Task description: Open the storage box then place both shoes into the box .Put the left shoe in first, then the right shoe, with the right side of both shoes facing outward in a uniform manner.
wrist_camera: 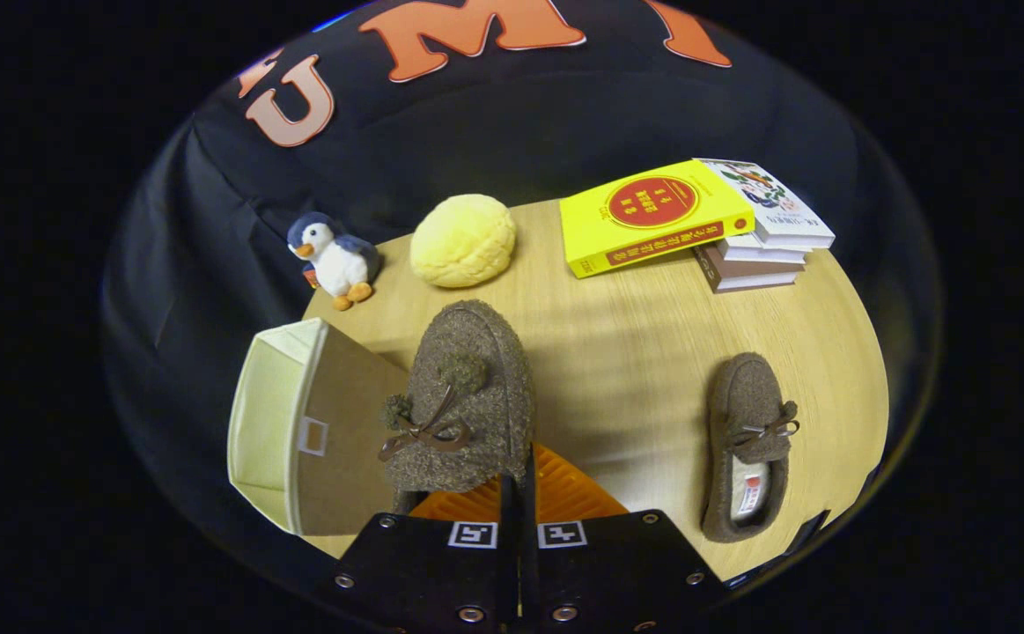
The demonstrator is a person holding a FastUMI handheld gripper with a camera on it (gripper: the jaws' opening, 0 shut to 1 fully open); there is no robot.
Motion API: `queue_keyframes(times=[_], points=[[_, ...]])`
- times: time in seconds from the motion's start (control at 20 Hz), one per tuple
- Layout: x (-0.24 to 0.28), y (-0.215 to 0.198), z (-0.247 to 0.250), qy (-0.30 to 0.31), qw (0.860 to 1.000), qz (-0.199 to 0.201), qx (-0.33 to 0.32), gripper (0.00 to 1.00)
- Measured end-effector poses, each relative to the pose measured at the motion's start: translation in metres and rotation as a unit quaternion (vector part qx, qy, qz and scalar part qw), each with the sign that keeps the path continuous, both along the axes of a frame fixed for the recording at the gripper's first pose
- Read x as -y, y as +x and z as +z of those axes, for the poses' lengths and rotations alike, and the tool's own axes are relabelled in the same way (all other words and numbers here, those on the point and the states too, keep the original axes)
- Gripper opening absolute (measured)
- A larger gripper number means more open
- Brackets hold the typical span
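Observation:
A brown fuzzy shoe [463,396] with a bow and pom-poms hangs above the table, held at its heel end by my gripper [519,493], whose orange fingers [564,493] are closed tight on it. Its toe points away from me. The cream storage box [300,431] stands open just left of the held shoe, its brown lid panel [344,440] swung out toward the shoe. The second brown shoe [751,445] lies flat on the wooden table [635,352] to the right of the fingers, toe pointing away, its opening toward me.
Beyond the shoe, at the table's far edge, sit a penguin plush [335,258] and a round yellow cushion [463,239]. A yellow book [652,216] leans on a stack of books [762,246] at the far right.

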State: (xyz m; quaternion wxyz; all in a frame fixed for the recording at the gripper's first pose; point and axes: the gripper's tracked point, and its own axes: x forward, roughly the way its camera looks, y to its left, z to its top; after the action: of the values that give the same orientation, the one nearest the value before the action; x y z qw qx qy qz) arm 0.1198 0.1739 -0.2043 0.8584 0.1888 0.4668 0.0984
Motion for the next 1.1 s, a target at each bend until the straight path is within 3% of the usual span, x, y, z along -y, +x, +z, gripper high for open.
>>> queue_keyframes(times=[0.3, 0.5, 0.8, 1.1], points=[[-0.091, 0.005, 0.080, 0.033, 0.999, 0.031, 0.027, 0.03], [-0.157, 0.011, 0.097, 0.052, 0.997, 0.049, 0.024, 0.03], [-0.243, 0.016, 0.065, 0.058, 0.996, 0.059, -0.022, 0.03], [-0.283, 0.018, 0.009, 0.041, 0.995, 0.054, -0.072, 0.03]])
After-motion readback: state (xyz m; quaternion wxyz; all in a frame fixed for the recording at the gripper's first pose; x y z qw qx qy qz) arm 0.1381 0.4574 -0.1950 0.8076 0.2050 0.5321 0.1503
